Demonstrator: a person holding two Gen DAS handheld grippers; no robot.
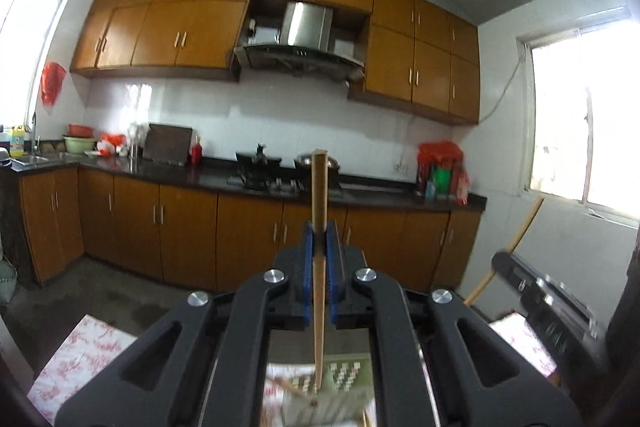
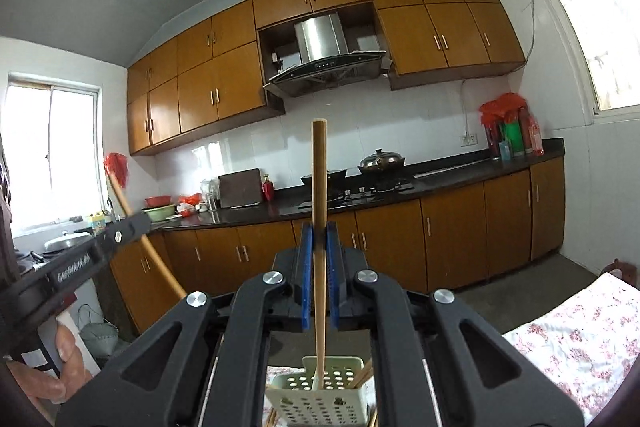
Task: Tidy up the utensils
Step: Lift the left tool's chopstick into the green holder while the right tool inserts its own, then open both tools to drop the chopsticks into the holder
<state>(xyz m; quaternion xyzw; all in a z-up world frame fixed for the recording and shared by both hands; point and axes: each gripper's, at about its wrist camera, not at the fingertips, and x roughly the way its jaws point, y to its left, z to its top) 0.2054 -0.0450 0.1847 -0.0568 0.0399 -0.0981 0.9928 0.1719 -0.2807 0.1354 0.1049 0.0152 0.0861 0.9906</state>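
My left gripper (image 1: 319, 233) is shut on a wooden chopstick (image 1: 320, 211) held upright; its lower tip hangs over a pale green perforated utensil holder (image 1: 344, 383) seen between the arms. My right gripper (image 2: 319, 233) is shut on a second wooden chopstick (image 2: 319, 187), also upright, with its lower end at the same holder (image 2: 320, 395), which holds other chopsticks (image 2: 362, 375). The right gripper and its stick show at the right edge of the left wrist view (image 1: 516, 239). The left gripper shows at the left of the right wrist view (image 2: 80, 259).
Both grippers are over a table with a floral cloth (image 2: 568, 339). Across the room stands a dark countertop (image 1: 192, 173) with a stove (image 1: 264, 175), pots, bowls and bottles, above orange cabinets (image 1: 180, 227). A range hood (image 1: 300, 39) hangs above. Windows are on both sides.
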